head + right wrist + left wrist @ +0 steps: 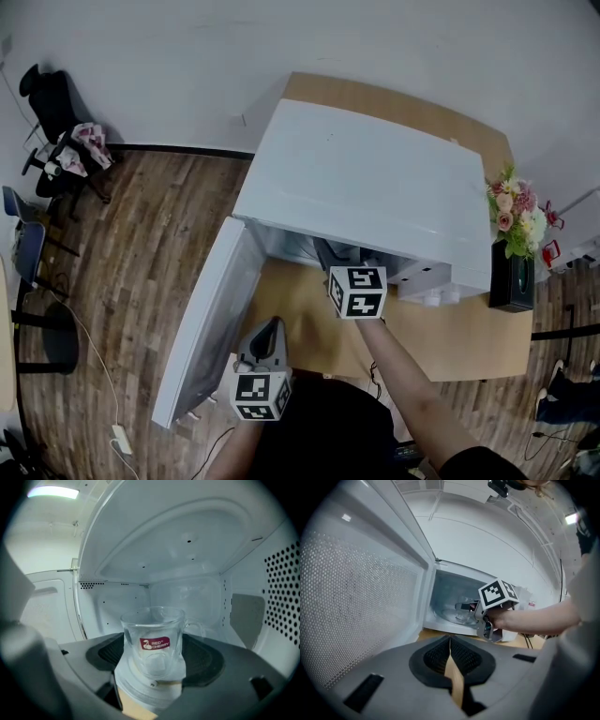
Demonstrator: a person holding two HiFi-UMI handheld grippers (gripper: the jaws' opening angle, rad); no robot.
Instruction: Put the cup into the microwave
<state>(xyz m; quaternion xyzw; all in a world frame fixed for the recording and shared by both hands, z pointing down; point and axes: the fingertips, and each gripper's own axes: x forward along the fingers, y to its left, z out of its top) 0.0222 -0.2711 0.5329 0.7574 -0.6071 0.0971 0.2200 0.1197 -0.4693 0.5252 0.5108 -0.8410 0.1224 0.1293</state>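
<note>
Room: a wooden floor [141, 234] and a white wall are seen; chairs [56, 122] are stood far left.
Counter: the wooden counter [469, 337] is set against the wall, bare in front of the microwave [366, 178].
Door: the door [211, 319] is swung wide open leftward, leaving the opening clear.
Left gripper [451, 643]: held outside, near the door; jaws pressed together, nothing between.
Right gripper [333, 261]: reached into the opening.
Cup: the clear glass cup [152, 641] is pinched upright between the right gripper's jaws, inside the microwave.
Right edge: flowers [514, 211] in a black vase [511, 277] are stood just beside the microwave.
</note>
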